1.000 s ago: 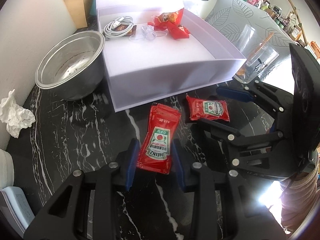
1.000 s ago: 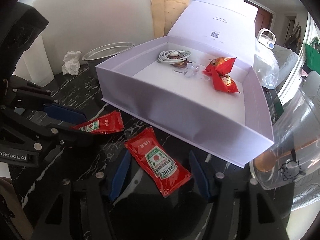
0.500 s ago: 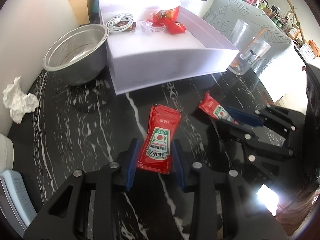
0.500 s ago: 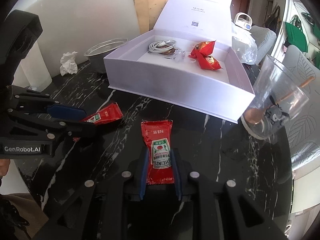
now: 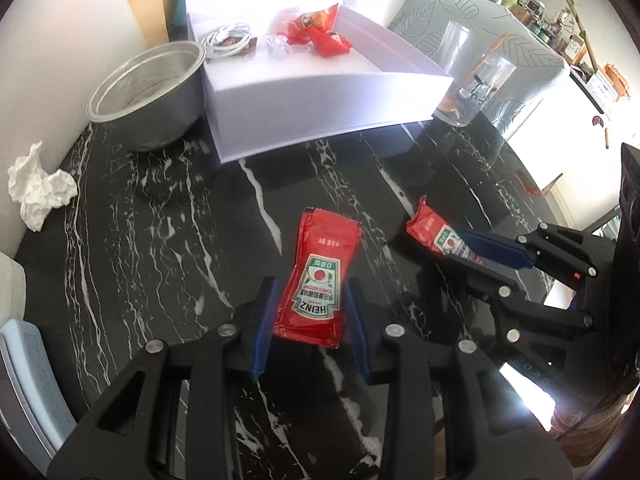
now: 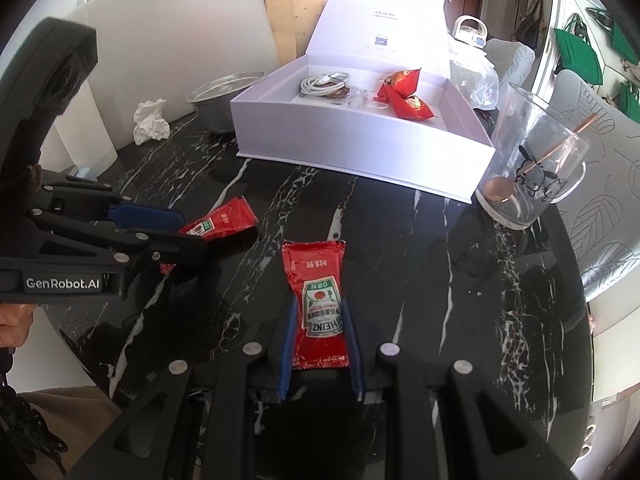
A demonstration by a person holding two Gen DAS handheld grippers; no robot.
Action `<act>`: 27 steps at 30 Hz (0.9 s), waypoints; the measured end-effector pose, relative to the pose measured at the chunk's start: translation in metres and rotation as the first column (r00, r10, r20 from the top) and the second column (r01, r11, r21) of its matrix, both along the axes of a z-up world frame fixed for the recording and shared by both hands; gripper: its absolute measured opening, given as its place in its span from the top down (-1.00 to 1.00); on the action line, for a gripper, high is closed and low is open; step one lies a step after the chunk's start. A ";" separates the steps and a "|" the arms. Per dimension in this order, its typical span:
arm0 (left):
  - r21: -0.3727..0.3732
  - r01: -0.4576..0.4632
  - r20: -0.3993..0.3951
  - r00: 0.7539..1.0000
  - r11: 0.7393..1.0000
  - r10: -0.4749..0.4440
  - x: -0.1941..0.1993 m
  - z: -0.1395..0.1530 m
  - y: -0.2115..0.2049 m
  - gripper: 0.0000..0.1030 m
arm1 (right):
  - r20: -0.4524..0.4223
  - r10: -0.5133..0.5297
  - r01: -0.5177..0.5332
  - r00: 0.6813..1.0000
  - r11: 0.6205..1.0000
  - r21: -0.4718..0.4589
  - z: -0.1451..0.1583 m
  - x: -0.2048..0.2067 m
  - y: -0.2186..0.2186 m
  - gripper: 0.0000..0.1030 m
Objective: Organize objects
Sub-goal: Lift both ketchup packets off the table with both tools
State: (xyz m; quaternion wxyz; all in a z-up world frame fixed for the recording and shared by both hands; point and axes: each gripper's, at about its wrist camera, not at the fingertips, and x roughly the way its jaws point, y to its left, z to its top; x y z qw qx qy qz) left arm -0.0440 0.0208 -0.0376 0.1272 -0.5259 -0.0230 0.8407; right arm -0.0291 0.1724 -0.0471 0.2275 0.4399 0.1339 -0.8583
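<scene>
Nearest the lens, the left claw (image 5: 310, 312) grips one ketchup sachet (image 5: 316, 276) by its lower half, blue pads pressed to both long edges; the right claw (image 6: 320, 344) has just been closing and now clamps a second ketchup sachet (image 6: 318, 304) the same way, its label facing up; both packets appear lifted just clear of the black marble tabletop (image 5: 160, 240), though contact with the surface cannot be ruled out; the two claws sit side by side, near but apart. Beyond them stands the open white box (image 6: 360, 148), lid raised at the back, already holding a coiled white cable (image 6: 322, 82), a clear plastic piece and red snack packets (image 6: 404, 94); a steel bowl (image 5: 148, 92) sits just beside its left wall, a crumpled tissue (image 5: 38, 186) farther left, and a glass cup (image 6: 536, 160) with a copper spoon stands by its right corner. The step in hand looks to be carrying both sachets into the box; done well, it means keeping the squeeze light enough not to burst the foil, raising each packet above the near wall before moving forward, steering the right claw clear of the glass, and releasing over the bare floor at the front of the box.
</scene>
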 end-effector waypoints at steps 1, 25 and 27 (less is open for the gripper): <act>-0.006 0.008 -0.005 1.000 1.000 -0.008 0.000 0.000 0.001 0.37 | 0.002 0.003 -0.003 1.000 1.000 0.001 -0.001 0.000 -0.001 0.55; -0.068 0.071 -0.052 0.996 0.995 -0.074 -0.009 -0.004 0.011 0.50 | -0.016 0.007 -0.008 1.000 1.000 -0.026 -0.006 -0.005 -0.002 0.61; -0.030 0.077 -0.037 0.996 0.997 -0.078 -0.011 -0.004 0.010 0.51 | -0.021 0.001 -0.001 1.000 1.000 -0.029 -0.004 -0.006 -0.002 0.62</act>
